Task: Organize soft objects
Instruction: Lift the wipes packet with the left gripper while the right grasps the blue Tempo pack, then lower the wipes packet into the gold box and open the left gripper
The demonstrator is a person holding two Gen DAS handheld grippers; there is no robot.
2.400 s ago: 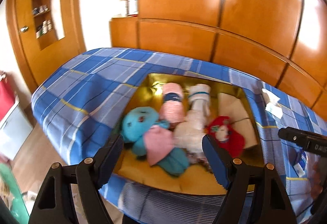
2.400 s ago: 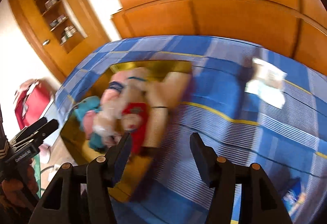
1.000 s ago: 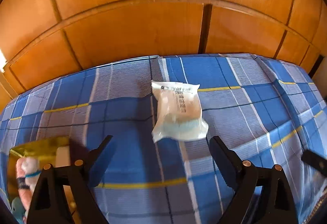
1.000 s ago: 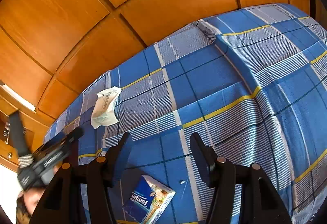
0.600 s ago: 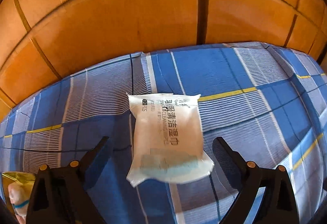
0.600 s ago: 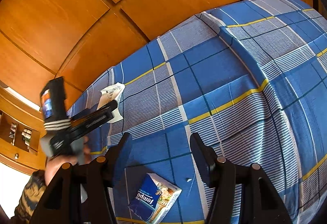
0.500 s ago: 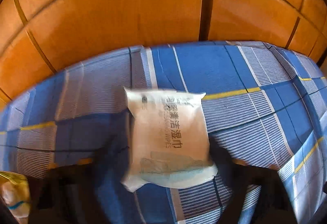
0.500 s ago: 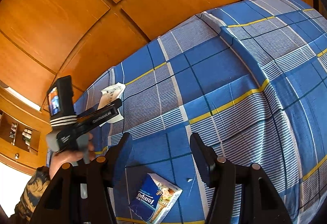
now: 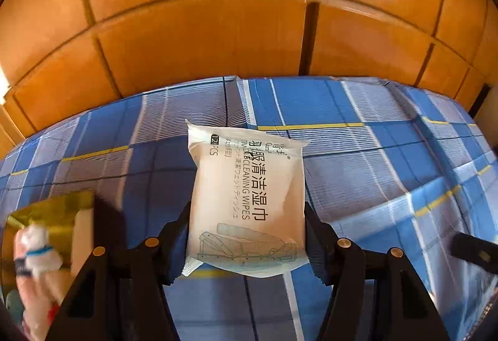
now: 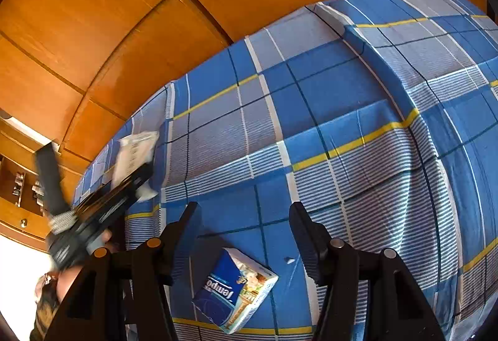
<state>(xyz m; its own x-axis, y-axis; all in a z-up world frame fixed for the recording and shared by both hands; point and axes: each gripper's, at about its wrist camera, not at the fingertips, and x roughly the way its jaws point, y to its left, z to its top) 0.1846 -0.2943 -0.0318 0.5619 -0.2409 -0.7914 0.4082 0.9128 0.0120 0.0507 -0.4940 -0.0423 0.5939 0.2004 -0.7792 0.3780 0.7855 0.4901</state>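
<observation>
The left gripper (image 9: 247, 235) has just been closing; its jaws now clamp the white wet-wipes pack (image 9: 247, 201) by its two side edges, above the blue plaid bedspread (image 9: 373, 185). At 8 o'clock from the pack stands a gold tray (image 9: 46, 210) holding plush toys (image 9: 34, 250). The right gripper (image 10: 246, 235) stands open and empty; a blue tissue packet (image 10: 233, 294) lies at 6 o'clock between its fingers.

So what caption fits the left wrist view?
Left tongs closing around a wipes pack on a plaid bed.
</observation>
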